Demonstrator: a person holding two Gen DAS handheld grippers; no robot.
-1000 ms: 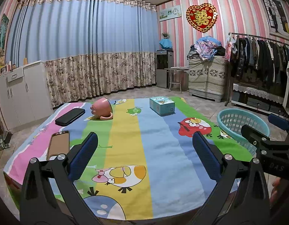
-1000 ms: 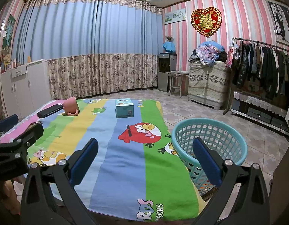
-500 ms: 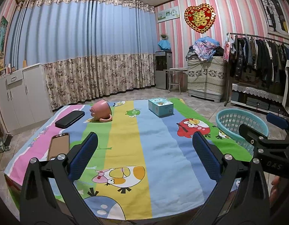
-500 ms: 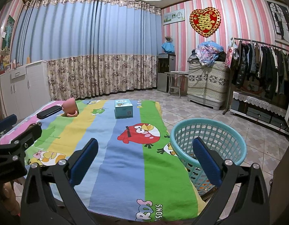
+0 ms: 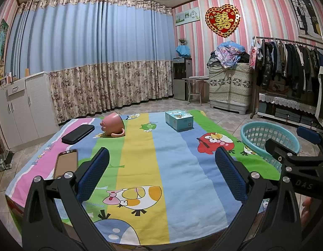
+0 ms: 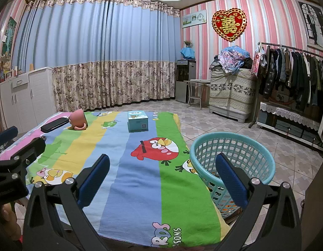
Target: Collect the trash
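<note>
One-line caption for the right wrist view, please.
Open right gripper hovers over a striped cartoon-print tablecloth, teal plastic basket beside it, light-blue box and tipped pink mug far off.

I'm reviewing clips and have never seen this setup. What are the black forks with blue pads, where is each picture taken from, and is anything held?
Each picture comes from a fisheye camera on a handheld two-finger gripper. The left gripper and right gripper both stand open and empty. On the striped cartoon-print cloth lie a tipped pink mug, a light blue box, a black phone and a brown-screened phone. A teal plastic basket stands on the floor beside the cloth's right edge.
</note>
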